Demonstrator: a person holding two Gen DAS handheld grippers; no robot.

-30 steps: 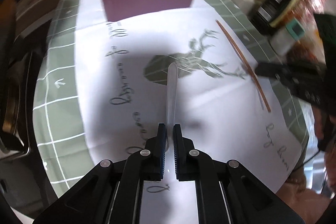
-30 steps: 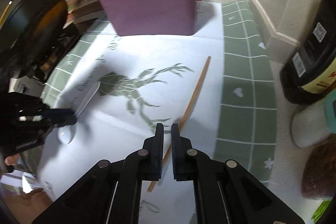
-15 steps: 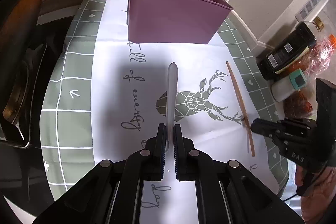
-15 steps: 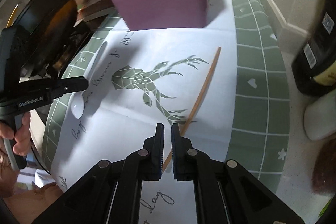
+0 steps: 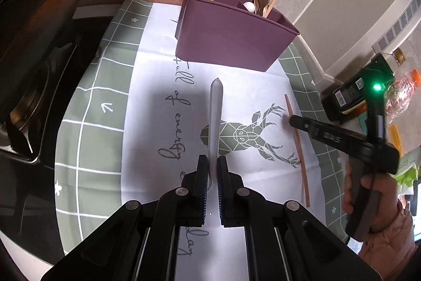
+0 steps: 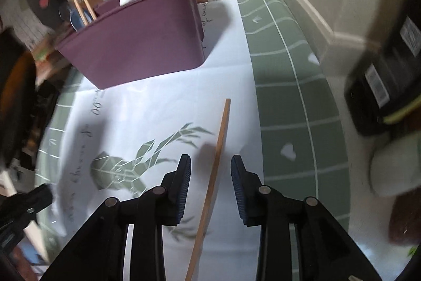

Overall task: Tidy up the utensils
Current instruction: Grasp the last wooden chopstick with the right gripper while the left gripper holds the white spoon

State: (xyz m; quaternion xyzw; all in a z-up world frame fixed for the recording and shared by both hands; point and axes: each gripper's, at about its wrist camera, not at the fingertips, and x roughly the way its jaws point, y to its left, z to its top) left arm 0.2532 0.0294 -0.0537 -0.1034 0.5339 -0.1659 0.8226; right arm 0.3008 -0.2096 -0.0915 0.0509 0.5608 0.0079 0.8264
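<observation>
Left gripper (image 5: pixel 212 167) clamped on a spoon handle (image 5: pixel 215 120), held above the printed cloth (image 5: pixel 147 107), pointing toward the purple holder (image 5: pixel 231 36). Right gripper (image 6: pixel 210 173) jaws opening, straddling a wooden chopstick (image 6: pixel 214 175) lying on the cloth, pads apart from it.

Green grid-patterned table mat (image 5: pixel 86 107) with white printed centre panel showing a geometric deer (image 5: pixel 242 134); purple plastic utensil caddy (image 5: pixel 231 36) standing beyond the deer; thin wooden chopstick (image 6: pixel 214 175) lying flat just right of the deer's antlers
</observation>
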